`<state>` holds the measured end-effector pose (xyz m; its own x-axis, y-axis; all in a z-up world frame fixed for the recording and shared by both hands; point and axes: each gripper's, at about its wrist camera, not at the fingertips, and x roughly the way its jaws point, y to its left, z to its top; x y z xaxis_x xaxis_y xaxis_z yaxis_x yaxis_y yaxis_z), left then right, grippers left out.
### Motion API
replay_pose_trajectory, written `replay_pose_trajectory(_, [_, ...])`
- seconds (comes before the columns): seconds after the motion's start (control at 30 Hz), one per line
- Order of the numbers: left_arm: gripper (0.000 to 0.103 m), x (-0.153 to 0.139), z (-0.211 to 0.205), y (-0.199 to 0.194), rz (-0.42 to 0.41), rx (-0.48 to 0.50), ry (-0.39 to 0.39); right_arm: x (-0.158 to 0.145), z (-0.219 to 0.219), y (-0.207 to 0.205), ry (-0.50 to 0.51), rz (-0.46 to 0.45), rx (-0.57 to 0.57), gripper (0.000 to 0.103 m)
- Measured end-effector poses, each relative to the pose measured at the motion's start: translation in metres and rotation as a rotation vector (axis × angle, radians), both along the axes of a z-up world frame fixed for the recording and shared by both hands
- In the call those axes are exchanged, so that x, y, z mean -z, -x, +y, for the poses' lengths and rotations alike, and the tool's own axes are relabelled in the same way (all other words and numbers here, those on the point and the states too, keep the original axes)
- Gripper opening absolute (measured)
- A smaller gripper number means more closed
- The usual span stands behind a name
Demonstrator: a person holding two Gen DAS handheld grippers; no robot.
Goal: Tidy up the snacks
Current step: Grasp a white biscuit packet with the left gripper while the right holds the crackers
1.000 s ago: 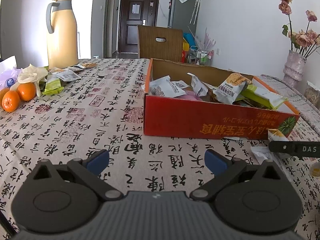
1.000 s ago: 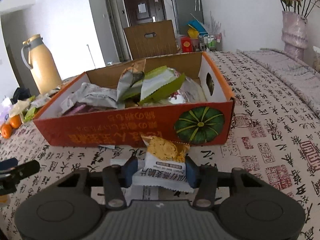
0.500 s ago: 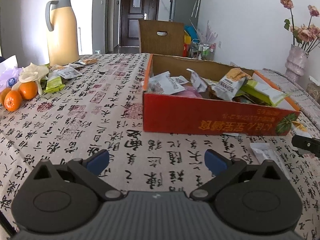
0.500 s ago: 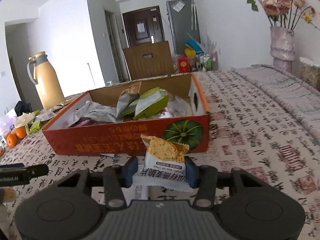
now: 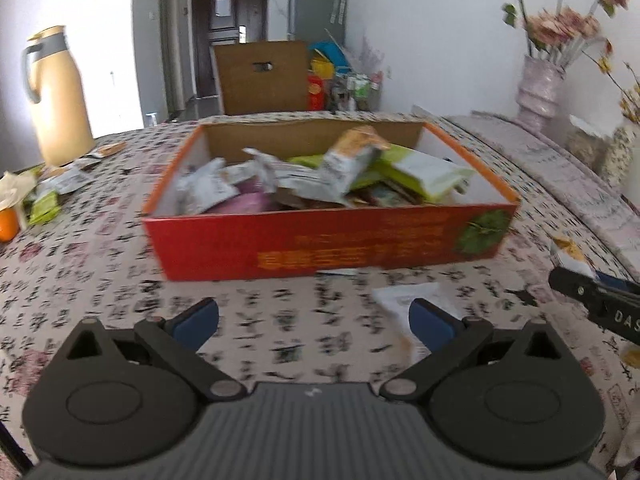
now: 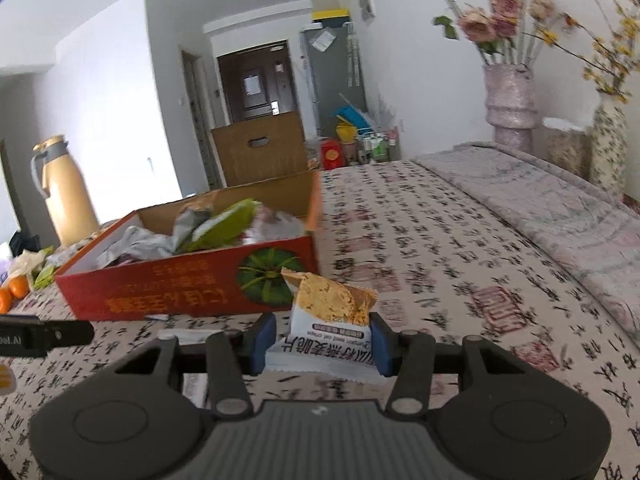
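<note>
Right gripper [image 6: 322,342] was clamped on a small white snack packet with a golden cracker picture [image 6: 326,322], blue pads pressing both its sides, the packet standing upright and held off the cloth. Left gripper [image 5: 314,320] stood wide with nothing between its pads. The landmark was the red cardboard box with an orange rim and a green pumpkin print [image 5: 320,240], sitting on the calligraphy-print tablecloth [image 5: 80,264] and already heaped with crumpled wrappers. The held packet hung in front of the box's near right corner, below rim level as judged from the right wrist view. To complete the step well, the packet would need lifting above the near wall, carrying over the heap, and releasing only once fully inside; the fill is high toward the box's centre, so a drop there might slide out, and the emptier near edge looks safer. A flat white packet [image 5: 404,300] lay on the cloth just in front of the box, near the left gripper's right pad, and appears the next pick. Left of the box, well apart, lay loose green and white wrappers [image 5: 48,200] and an orange [image 5: 8,224], with a tall yellow thermos jug [image 5: 56,100] behind them. Right of the box stood a pale vase of dried pink flowers [image 5: 538,88], well clear of the path. The near wall was the only obstruction noted.
</note>
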<state>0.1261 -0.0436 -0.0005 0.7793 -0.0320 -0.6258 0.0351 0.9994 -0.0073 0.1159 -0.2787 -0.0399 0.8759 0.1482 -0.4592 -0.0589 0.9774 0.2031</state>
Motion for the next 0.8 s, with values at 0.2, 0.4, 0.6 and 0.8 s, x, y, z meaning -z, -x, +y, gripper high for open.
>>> replay_pose_trajectory(0.2, [0.103, 0.009, -0.042, -0.015, 0.054, 0.027, -0.031, 0.002, -0.023, -0.001, -0.02, -0.031, 0.054, 0.048])
replay_pose_trajectory(0.4, [0.103, 0.02, -0.068, -0.033, 0.109, -0.031, -0.058, 0.007, -0.027, -0.006, -0.018, -0.04, 0.07, 0.048])
replay_pose_trajectory(0.6, [0.103, 0.03, -0.078, -0.041, 0.146, -0.073, -0.078, 0.013, -0.019, -0.008, 0.01, -0.038, 0.052, 0.048])
replay_pose_trajectory(0.8, [0.102, 0.04, -0.09, -0.043, 0.174, -0.058, -0.095, 0.014, -0.019, -0.006, 0.0, -0.045, 0.031, 0.049])
